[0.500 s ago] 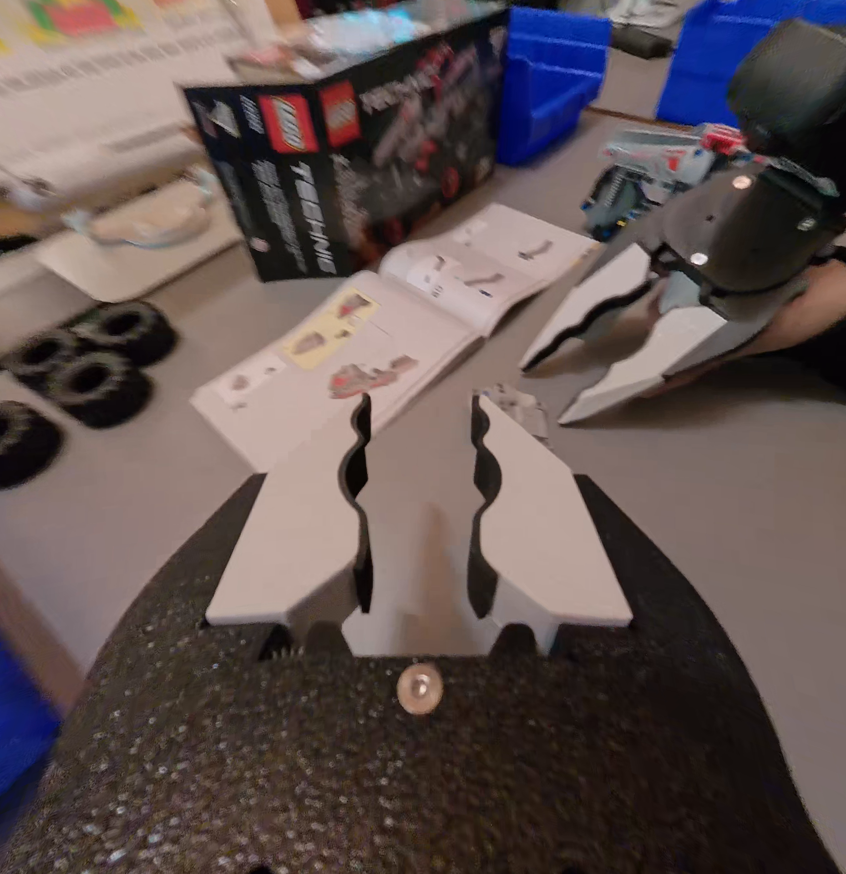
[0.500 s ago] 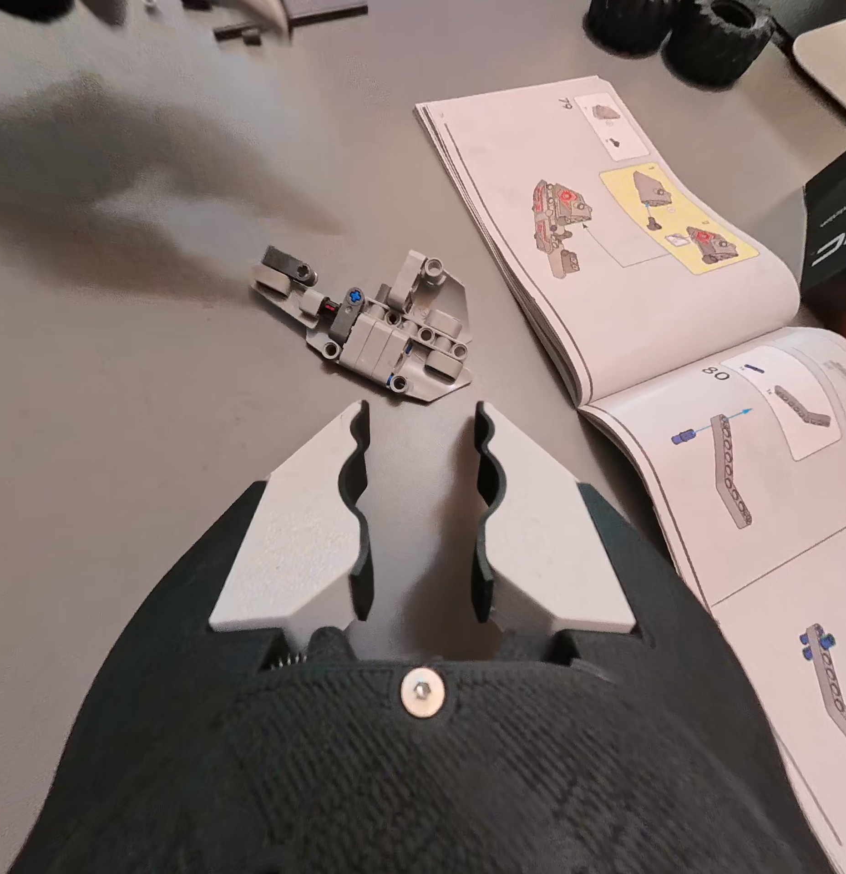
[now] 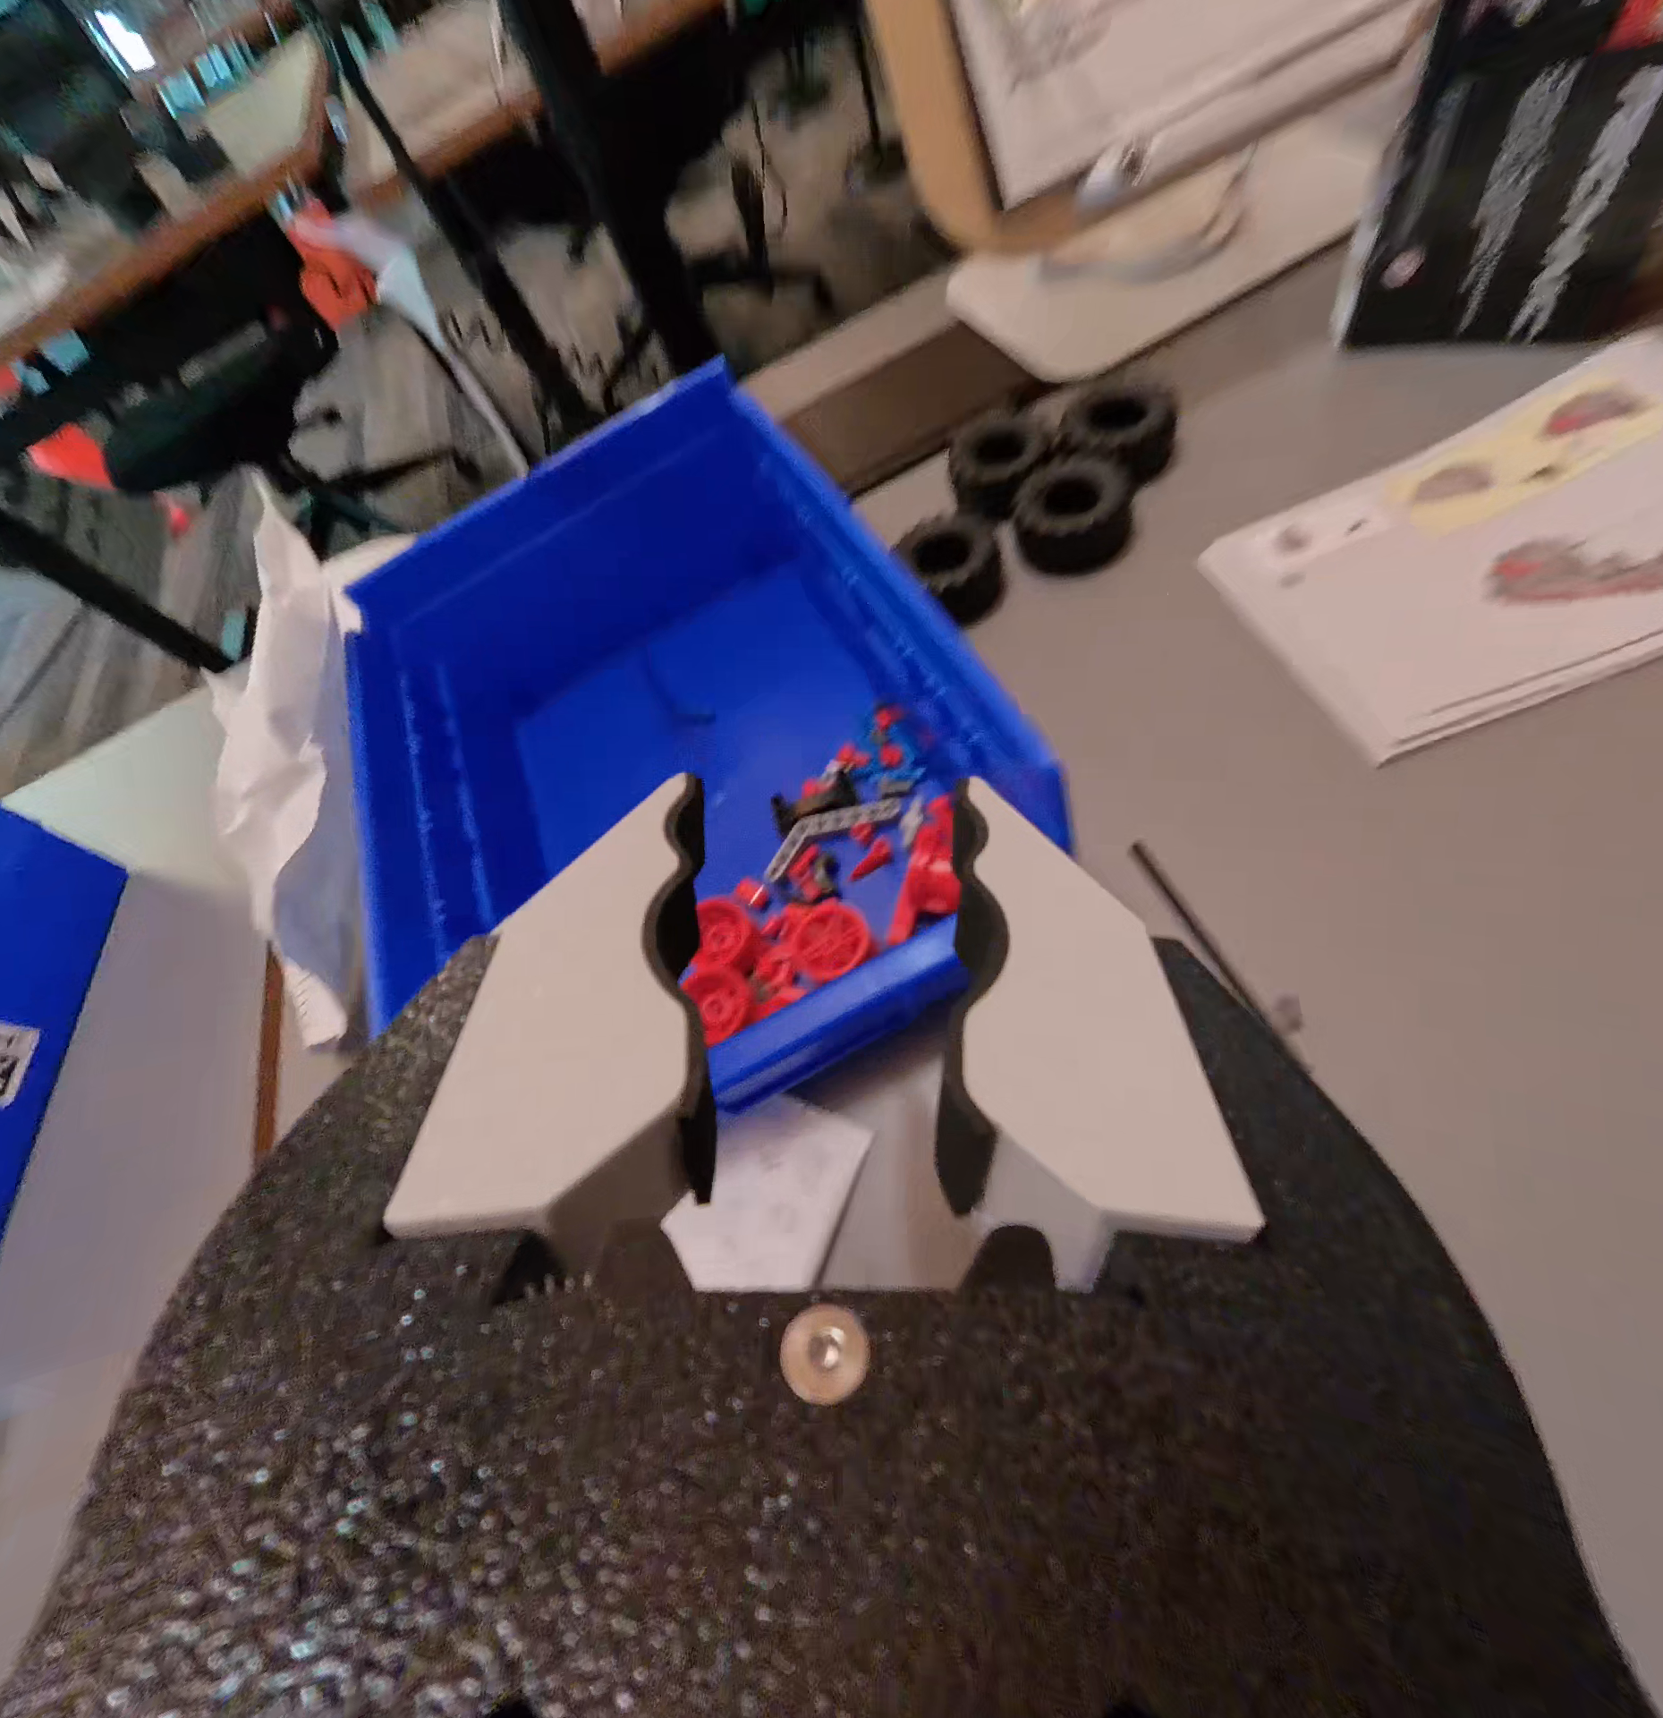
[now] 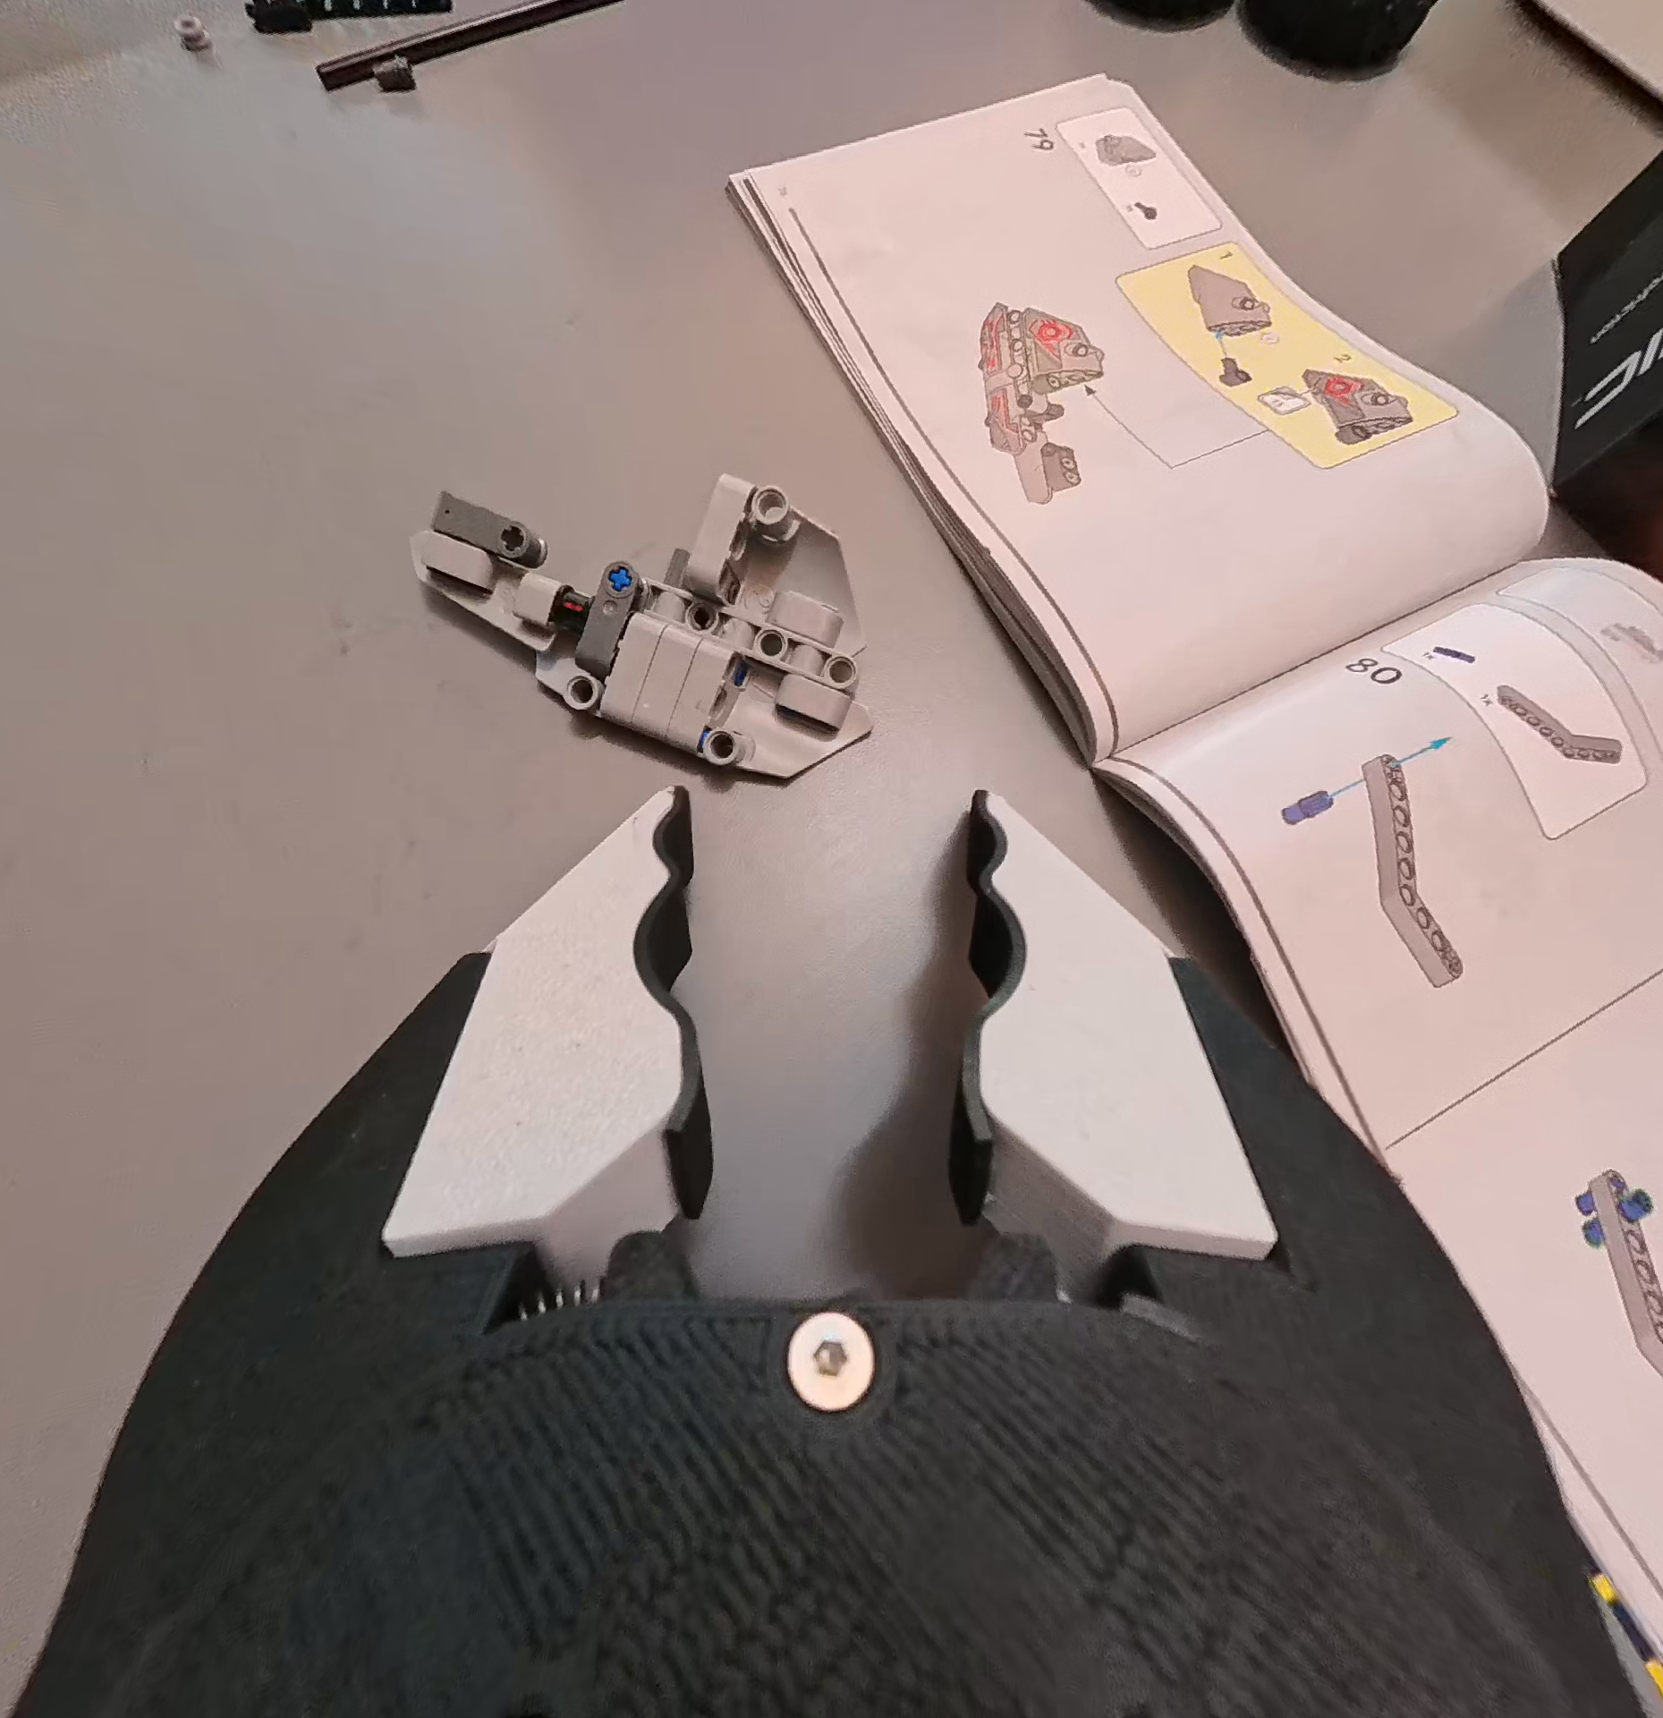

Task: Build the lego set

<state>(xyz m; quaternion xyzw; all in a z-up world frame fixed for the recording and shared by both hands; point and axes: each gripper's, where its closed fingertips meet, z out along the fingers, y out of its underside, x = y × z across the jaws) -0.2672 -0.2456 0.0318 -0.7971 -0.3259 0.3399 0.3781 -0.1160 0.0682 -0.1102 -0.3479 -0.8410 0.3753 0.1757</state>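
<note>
Your grey table [image 4: 251, 372] carries everything here. On it the instruction booklet [image 4: 1227, 521] lies open to a middle step, beside a corner of the black box [image 4: 1627, 353]. The blue bin [image 3: 623, 651] sits at the table's edge with red wheels and small loose pieces [image 3: 809, 892] gathered in its near corner, and four black tyres [image 3: 1041, 493] rest just beyond it. A small grey sub-assembly [image 4: 660, 641] lies flat on the table, apart from the booklet. Your left gripper [image 3: 832, 799] hangs over the bin, fingers spread and empty; your right gripper [image 4: 827, 799] is just short of the sub-assembly, likewise spread and empty. Judged from this, the build is partway: one section joined, many pieces unplaced.
</note>
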